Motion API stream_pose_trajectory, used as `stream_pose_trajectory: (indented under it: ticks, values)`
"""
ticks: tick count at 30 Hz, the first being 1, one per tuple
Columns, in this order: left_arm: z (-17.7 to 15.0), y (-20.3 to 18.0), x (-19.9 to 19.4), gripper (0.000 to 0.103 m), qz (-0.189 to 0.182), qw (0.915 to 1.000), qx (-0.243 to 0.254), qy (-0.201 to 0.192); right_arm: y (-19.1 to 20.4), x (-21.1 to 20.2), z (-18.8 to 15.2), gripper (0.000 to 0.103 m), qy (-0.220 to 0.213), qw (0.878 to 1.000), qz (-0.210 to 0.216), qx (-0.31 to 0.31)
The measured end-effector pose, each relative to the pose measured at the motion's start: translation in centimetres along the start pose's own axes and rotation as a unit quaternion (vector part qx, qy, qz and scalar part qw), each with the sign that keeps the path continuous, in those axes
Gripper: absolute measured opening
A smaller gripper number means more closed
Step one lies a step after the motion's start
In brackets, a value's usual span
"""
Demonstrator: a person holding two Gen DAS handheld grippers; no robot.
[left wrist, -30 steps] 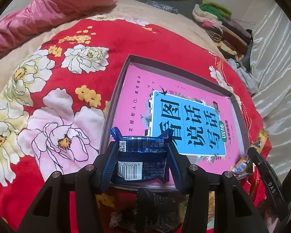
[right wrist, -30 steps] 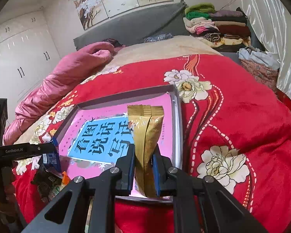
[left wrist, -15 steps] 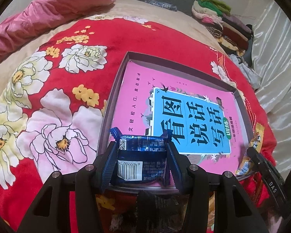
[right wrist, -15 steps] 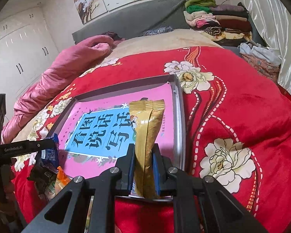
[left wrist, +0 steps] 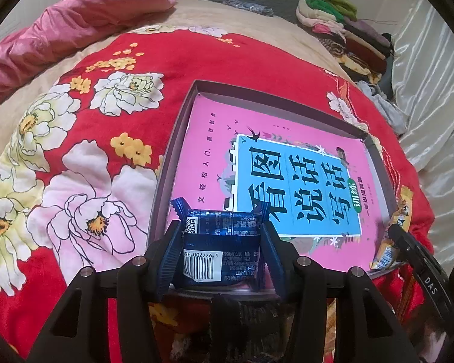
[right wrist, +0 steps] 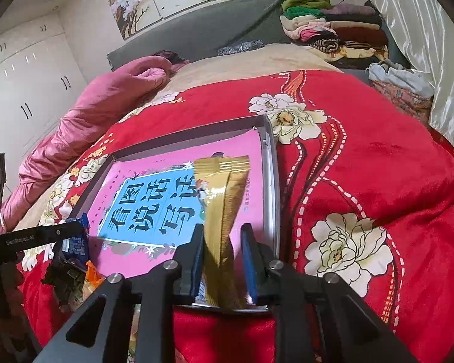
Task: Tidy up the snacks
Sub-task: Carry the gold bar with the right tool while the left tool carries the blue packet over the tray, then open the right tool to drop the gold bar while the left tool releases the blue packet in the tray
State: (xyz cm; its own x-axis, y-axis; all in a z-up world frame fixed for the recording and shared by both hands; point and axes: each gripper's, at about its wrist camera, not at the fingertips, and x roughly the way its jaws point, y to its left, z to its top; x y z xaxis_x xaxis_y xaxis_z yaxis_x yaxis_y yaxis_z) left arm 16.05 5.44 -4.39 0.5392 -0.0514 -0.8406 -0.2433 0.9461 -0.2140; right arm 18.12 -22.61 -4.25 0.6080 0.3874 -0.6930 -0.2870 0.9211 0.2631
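My left gripper [left wrist: 221, 242] is shut on a dark blue snack packet [left wrist: 221, 254] with a barcode, held over the near left corner of a shallow grey box [left wrist: 178, 139] lined with a pink and blue book cover. My right gripper [right wrist: 222, 242] has its jaws parted around a gold snack pouch [right wrist: 224, 211] that stands upright at the box's near right corner [right wrist: 272, 181]; the right pad is off the pouch. The gold pouch also shows in the left wrist view [left wrist: 392, 236]. The blue packet also shows in the right wrist view [right wrist: 75, 242].
The box lies on a red flowered blanket [left wrist: 75, 151] on a bed. Several loose snack packets [right wrist: 72, 278] lie on the blanket before the box's near left corner. A pink quilt [right wrist: 100, 106] and folded clothes [right wrist: 333, 30] lie at the far end.
My right gripper's jaws have opened off the gold pouch, which now stands at the box's near right corner. My left gripper has held the blue packet and shifted slightly.
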Motion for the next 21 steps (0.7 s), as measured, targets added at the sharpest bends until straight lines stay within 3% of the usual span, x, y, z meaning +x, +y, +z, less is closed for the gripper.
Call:
stream_pose_trajectory:
  ticks: [21]
  values:
    - [-0.44, 0.28, -0.86, 0.058, -0.015, 0.9999, -0.007, -0.001, 0.09, -0.55, 0.12, 0.039, -0.014, 1.000, -0.004, -0.003]
